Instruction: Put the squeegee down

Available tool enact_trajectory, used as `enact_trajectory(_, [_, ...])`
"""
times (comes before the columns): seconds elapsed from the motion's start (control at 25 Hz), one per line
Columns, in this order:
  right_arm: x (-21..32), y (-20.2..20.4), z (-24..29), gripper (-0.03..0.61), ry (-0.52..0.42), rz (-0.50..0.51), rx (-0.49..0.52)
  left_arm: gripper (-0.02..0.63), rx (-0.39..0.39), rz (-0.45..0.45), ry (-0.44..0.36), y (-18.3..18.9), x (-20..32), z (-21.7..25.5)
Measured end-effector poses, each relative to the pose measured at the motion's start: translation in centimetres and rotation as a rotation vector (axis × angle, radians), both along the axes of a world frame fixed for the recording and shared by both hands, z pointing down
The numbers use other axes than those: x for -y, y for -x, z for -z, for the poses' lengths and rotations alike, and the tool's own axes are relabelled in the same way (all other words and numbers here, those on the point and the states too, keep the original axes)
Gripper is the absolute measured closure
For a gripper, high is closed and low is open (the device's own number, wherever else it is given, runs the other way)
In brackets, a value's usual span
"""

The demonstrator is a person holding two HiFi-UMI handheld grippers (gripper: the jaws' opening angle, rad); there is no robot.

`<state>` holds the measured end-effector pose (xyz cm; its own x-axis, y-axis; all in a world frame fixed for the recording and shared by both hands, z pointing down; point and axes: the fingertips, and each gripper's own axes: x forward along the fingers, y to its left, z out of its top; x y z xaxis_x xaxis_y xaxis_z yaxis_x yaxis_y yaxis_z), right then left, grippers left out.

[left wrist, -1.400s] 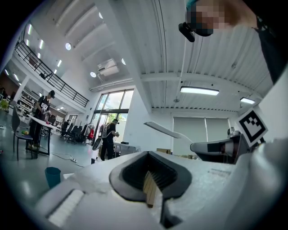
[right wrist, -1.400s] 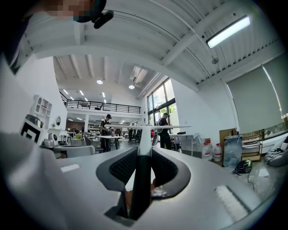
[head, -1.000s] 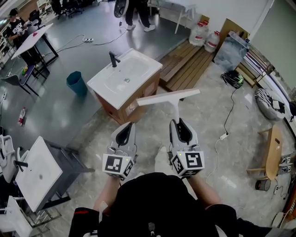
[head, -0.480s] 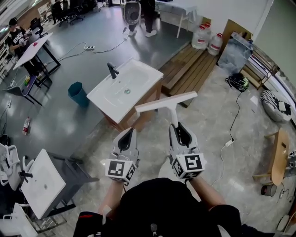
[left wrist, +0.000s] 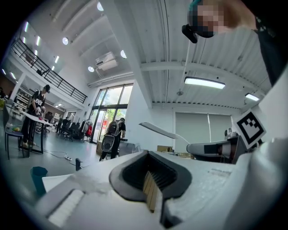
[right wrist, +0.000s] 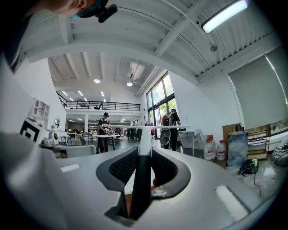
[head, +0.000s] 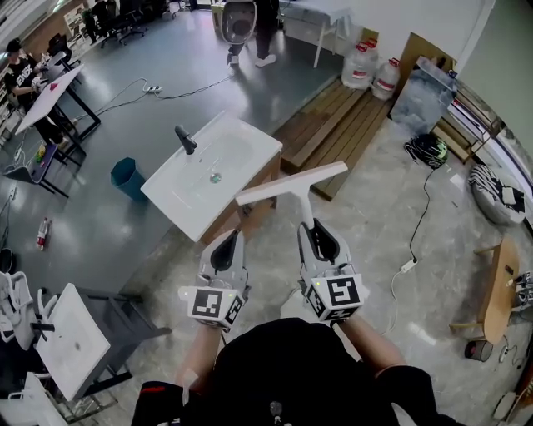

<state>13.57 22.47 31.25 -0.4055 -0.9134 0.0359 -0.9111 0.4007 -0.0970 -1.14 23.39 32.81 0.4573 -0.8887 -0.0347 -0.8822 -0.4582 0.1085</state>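
Observation:
A white T-shaped squeegee (head: 290,185) sticks out forward from my right gripper (head: 309,230), which is shut on its handle; the blade is crosswise in the air just right of the sink's near corner. In the right gripper view the handle (right wrist: 142,166) runs up between the jaws to the blade (right wrist: 155,128). My left gripper (head: 228,240) is level beside it, shut and holding nothing, its pads (left wrist: 149,191) together. A white sink top (head: 237,154) with a black tap (head: 185,139) on a wooden cabinet stands just ahead.
A blue bin (head: 127,177) stands left of the sink. Behind it lie a wooden platform (head: 333,116) and water jugs (head: 371,71). A second sink unit (head: 71,337) is at the lower left. A cable (head: 414,225) and wooden bench (head: 496,279) are at the right; a person (head: 250,25) walks far off.
Both grippers and the squeegee have moved forward together; the sink cabinet is now closer and further left in view. The grips are unchanged.

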Motion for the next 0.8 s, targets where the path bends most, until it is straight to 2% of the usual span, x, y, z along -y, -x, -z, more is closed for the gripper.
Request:
enact_trajectory(0.48, [8.0, -7.8, 0.2, 0.479, -0.005, 0.018, -0.012, 0.612, -0.005, 0.019, 0.004, -8.1, 7.6, -0.4])
enact_trajectory(0.8, [11.5, -10.2, -0.1, 0.479, -0.003, 0.035, -0.009, 0.612, 0.002, 0.041, 0.016, -10.4, 10.5, -1.1])
